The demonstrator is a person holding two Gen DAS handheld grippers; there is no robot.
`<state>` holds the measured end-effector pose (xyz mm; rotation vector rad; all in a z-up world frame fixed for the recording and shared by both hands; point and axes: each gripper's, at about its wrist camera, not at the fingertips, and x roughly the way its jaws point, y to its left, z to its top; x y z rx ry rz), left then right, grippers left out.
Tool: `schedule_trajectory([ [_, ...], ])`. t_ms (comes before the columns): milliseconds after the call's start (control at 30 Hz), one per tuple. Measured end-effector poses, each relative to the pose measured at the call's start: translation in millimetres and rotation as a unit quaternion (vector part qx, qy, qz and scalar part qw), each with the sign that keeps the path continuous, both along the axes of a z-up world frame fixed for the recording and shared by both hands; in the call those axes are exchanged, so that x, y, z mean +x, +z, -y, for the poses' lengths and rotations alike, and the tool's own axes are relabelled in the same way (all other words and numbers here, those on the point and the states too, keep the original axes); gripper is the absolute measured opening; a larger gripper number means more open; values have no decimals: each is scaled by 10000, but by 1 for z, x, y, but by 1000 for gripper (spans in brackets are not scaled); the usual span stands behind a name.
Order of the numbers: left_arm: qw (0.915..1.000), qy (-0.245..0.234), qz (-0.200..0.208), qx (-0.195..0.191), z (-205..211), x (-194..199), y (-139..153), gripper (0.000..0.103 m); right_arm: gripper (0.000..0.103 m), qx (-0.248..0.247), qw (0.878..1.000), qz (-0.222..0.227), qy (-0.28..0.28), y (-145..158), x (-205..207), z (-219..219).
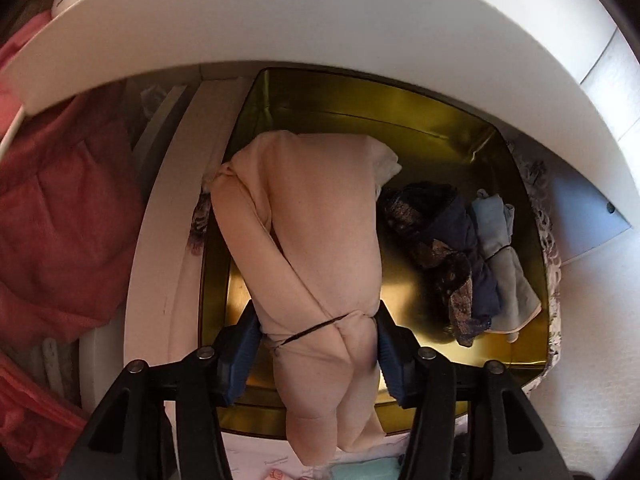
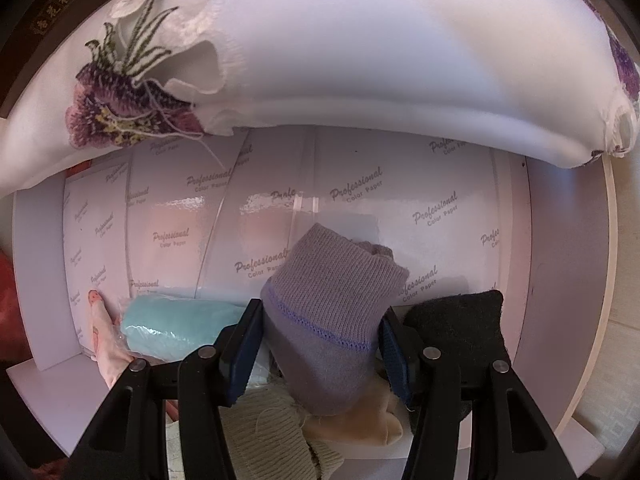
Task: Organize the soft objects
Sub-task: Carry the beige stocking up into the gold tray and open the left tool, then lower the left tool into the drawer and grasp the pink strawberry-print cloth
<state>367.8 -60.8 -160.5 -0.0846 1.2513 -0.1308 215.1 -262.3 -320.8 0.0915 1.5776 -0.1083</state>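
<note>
In the left wrist view my left gripper (image 1: 318, 338) is shut on a peach cloth bundle (image 1: 316, 240) tied with a dark thread. Both pads touch its sides, and its far end reaches down into a gold tin box (image 1: 440, 128). A dark blue patterned roll (image 1: 448, 256) and a light blue roll (image 1: 504, 264) lie at the right inside the tin. In the right wrist view my right gripper (image 2: 318, 344) is shut on a folded purple knit piece (image 2: 332, 304), held over a white shelf lined with printed paper (image 2: 400, 208).
A white shelf board (image 1: 320, 20) overhangs the tin, with red cloth (image 1: 60, 208) to its left. In the right wrist view an embroidered white cloth (image 2: 360, 40) hangs above. A teal roll (image 2: 176, 324), a black knit piece (image 2: 456, 320) and cream knit cloth (image 2: 272, 428) lie nearby.
</note>
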Motion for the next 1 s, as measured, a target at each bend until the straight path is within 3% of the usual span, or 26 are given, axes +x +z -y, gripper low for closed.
schedule_trajectory([
  [267,9994,79,284,-195,-11,-14,19,68,56,-4,10000,11,-6,1,0,-2],
  [700,9963,276,613,-532,-38,-94,48,68,56,25,10000,18,-18,1,-1,2],
  [900,9982,196,99,-551,-39,-131,23,68,56,84,9999,40,-104,3,-1,9],
  [1000,9978,117,-380,-531,-39,-143,1,68,56,87,9998,47,-155,3,-2,13],
])
